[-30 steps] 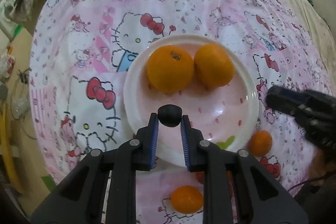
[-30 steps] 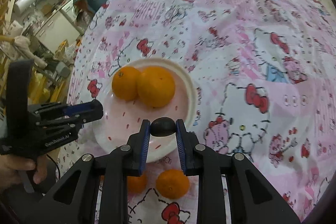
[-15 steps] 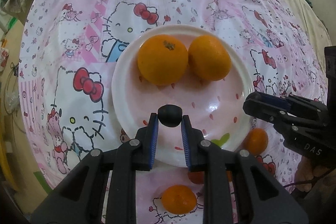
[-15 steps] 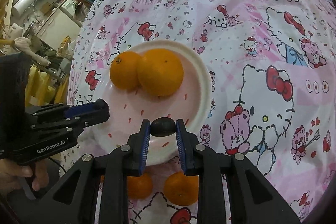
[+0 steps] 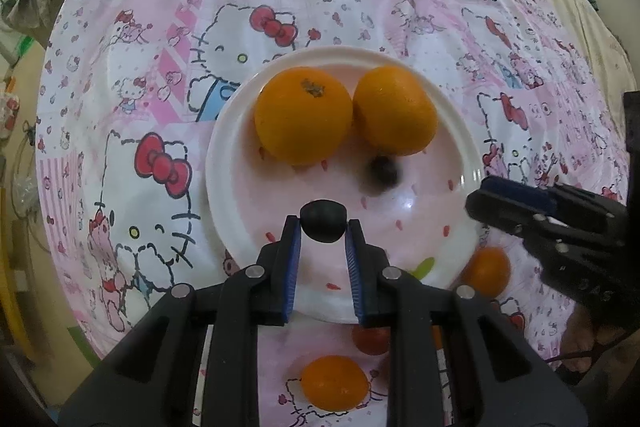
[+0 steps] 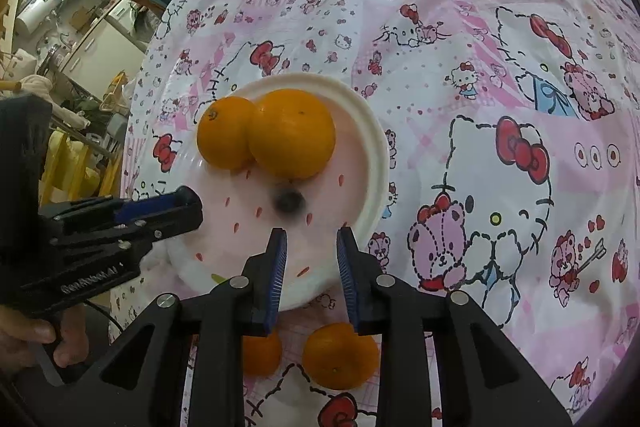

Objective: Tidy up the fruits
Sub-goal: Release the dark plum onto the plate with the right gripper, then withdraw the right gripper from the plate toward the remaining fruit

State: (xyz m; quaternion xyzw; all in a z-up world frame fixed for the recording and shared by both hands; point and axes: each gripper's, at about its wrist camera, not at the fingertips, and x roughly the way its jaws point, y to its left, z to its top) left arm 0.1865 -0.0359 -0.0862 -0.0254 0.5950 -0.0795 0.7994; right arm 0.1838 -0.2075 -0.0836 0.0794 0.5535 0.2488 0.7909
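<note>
A white plate holds two oranges, seen also in the right wrist view. My left gripper is shut on a small dark grape-like fruit above the plate's near side. My right gripper is open and empty; a second dark fruit, blurred by motion, lies on the plate just beyond its fingertips.
Small mandarins lie on the Hello Kitty cloth in front of the plate. Each gripper shows in the other's view. Room clutter lies beyond the table's left edge.
My right gripper has opened and let go of its dark fruit, which now sits on the plate below the oranges. My left gripper still holds its fruit.
</note>
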